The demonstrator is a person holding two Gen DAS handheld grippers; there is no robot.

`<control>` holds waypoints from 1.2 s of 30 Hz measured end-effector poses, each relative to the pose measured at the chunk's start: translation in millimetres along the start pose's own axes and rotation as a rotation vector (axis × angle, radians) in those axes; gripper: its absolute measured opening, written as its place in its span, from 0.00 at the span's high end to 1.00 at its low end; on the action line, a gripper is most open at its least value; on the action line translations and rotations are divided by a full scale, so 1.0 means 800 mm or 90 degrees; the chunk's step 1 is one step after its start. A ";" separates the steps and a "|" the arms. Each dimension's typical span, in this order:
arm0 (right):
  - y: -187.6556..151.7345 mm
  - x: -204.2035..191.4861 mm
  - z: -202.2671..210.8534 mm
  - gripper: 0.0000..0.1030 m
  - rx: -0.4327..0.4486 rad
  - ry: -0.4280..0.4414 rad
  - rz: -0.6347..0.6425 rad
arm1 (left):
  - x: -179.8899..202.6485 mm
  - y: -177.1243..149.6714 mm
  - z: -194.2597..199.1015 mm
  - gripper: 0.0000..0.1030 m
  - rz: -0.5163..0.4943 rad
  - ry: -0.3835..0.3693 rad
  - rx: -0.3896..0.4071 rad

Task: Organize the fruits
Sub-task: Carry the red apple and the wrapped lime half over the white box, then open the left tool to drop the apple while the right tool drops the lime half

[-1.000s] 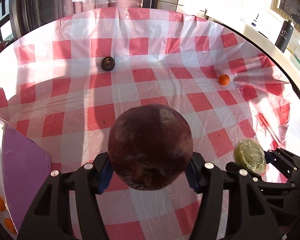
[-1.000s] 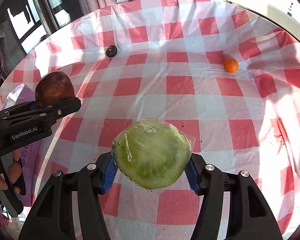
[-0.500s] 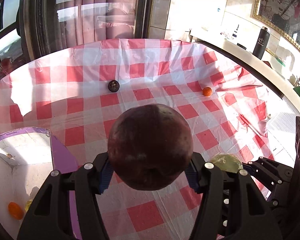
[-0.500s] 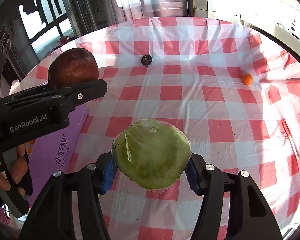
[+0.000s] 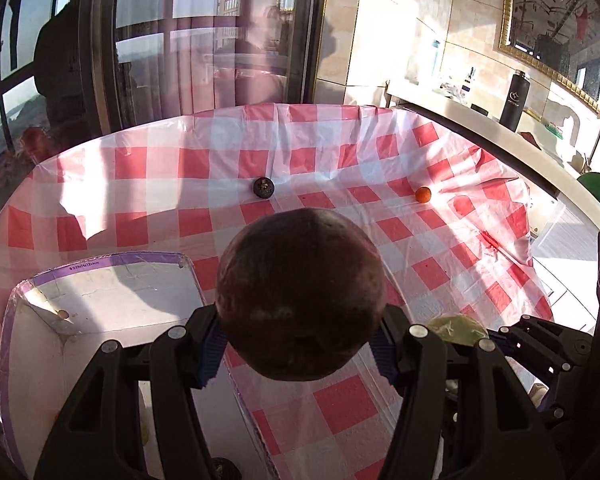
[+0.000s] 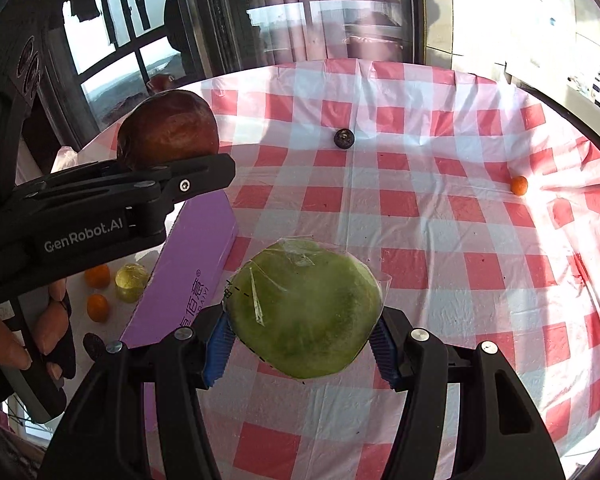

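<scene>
Left wrist: left gripper (image 5: 300, 354) clamped on dark red apple (image 5: 300, 296) at its widest girth, held above near edge of purple-rimmed box (image 5: 112, 258). Firm, round, smooth skin; likely bruises if dropped. Right wrist: right gripper (image 6: 302, 350) closed on green fruit in plastic wrap (image 6: 306, 312), film probably slippery under pads, held over checked tablecloth (image 6: 440, 240) just beside box wall. Inside box: small oranges (image 6: 97, 276), yellowish fruit (image 6: 131, 276). Open cloth beyond. Farther out: small dark fruit (image 6: 343, 138), small orange (image 6: 519, 185) near crumpled right edge.
</scene>
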State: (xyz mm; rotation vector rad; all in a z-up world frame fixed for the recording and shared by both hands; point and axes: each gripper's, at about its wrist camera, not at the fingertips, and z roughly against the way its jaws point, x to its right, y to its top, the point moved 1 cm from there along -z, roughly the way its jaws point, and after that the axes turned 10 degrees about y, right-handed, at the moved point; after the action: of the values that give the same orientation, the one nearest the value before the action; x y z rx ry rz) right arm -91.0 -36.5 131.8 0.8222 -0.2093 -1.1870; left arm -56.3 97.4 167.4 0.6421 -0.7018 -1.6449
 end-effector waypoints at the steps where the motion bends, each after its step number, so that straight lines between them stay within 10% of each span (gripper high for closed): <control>1: 0.002 -0.009 -0.001 0.44 0.001 0.005 0.009 | -0.008 -0.002 0.004 0.42 0.001 0.004 0.003; 11: 0.025 -0.111 -0.025 0.44 -0.009 0.090 0.128 | -0.104 -0.034 0.031 0.42 0.040 0.081 0.002; 21: 0.010 -0.184 -0.077 0.44 -0.114 0.189 0.215 | -0.194 -0.093 0.016 0.42 0.094 0.186 -0.101; 36: -0.026 -0.231 -0.135 0.44 -0.247 0.116 0.392 | -0.216 -0.125 -0.047 0.42 0.102 0.199 -0.291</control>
State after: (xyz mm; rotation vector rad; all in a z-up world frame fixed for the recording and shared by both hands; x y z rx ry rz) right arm -119.8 173.0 91.3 0.4656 -0.0668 -0.5413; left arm -64.5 277.9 74.7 0.4799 -0.1363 -1.4460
